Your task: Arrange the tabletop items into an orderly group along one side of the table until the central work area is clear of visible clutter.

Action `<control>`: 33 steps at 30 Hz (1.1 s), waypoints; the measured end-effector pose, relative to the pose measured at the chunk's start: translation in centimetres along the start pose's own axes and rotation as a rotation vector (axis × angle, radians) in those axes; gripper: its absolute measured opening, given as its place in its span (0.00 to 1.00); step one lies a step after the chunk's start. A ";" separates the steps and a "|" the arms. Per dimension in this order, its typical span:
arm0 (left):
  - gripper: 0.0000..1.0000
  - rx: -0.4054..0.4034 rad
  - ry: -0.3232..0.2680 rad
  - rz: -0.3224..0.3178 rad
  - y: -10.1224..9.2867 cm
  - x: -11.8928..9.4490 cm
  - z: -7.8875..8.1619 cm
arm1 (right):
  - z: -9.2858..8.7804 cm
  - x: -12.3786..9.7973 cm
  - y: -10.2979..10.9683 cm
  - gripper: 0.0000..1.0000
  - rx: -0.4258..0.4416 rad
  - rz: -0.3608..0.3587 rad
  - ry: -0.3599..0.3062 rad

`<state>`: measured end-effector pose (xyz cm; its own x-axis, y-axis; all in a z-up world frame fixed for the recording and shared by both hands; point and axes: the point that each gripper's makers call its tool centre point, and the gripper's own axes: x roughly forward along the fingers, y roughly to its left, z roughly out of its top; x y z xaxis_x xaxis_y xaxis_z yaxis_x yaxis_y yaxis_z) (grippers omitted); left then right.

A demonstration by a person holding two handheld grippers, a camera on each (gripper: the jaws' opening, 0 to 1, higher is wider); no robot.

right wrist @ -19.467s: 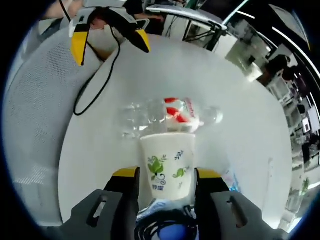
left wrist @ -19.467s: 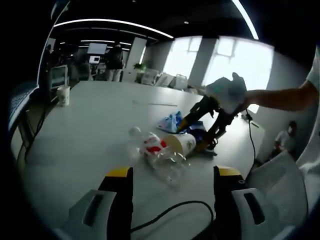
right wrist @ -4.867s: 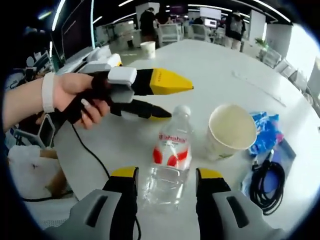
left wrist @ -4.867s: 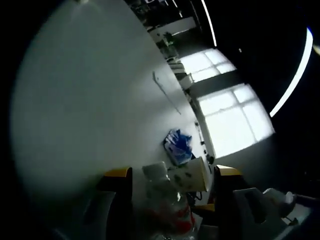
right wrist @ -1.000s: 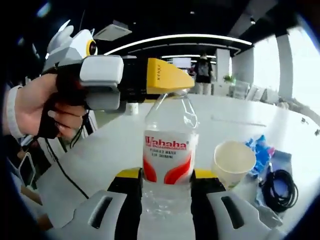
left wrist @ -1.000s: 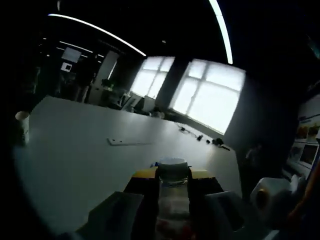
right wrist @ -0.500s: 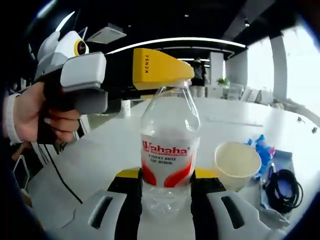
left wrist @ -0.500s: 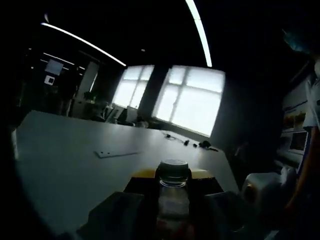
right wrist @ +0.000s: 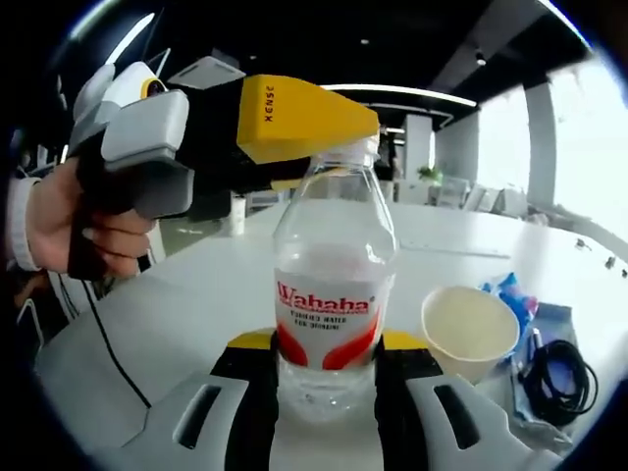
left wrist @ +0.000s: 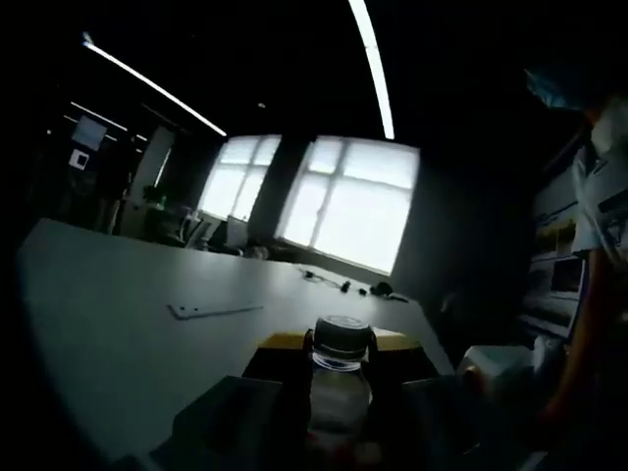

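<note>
Right gripper jaws closed on the lower body of upright water bottle, above the table; left gripper clamps its cap. Paper cup, blue packet, black cable lie to its right

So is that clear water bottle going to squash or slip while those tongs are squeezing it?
The bottle looks nearly empty, so it is probably very light. Its thin clear wall likely dents where the right tongs grip its base. The left tongs sit at its cap, which probably keeps it from tipping.
</note>
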<state>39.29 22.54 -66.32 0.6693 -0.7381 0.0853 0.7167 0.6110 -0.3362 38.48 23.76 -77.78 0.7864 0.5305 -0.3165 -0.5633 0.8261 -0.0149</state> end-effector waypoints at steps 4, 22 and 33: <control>0.18 -0.001 -0.009 -0.020 -0.3 0.2 0.0 | 0.1 0.3 -0.3 0.34 -0.002 -0.014 -0.007; 0.18 -0.036 -0.032 -0.071 -0.4 0.6 0.1 | 0.1 0.3 -1.0 0.35 -0.002 -0.061 -0.023; 0.19 -0.047 -0.038 -0.085 -0.6 0.6 0.0 | 0.1 0.2 -1.1 0.36 -0.001 -0.076 -0.029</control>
<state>39.27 21.76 -66.03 0.6138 -0.7751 0.1503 0.7619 0.5316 -0.3699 39.27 22.95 -77.72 0.8340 0.4714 -0.2867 -0.5017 0.8642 -0.0385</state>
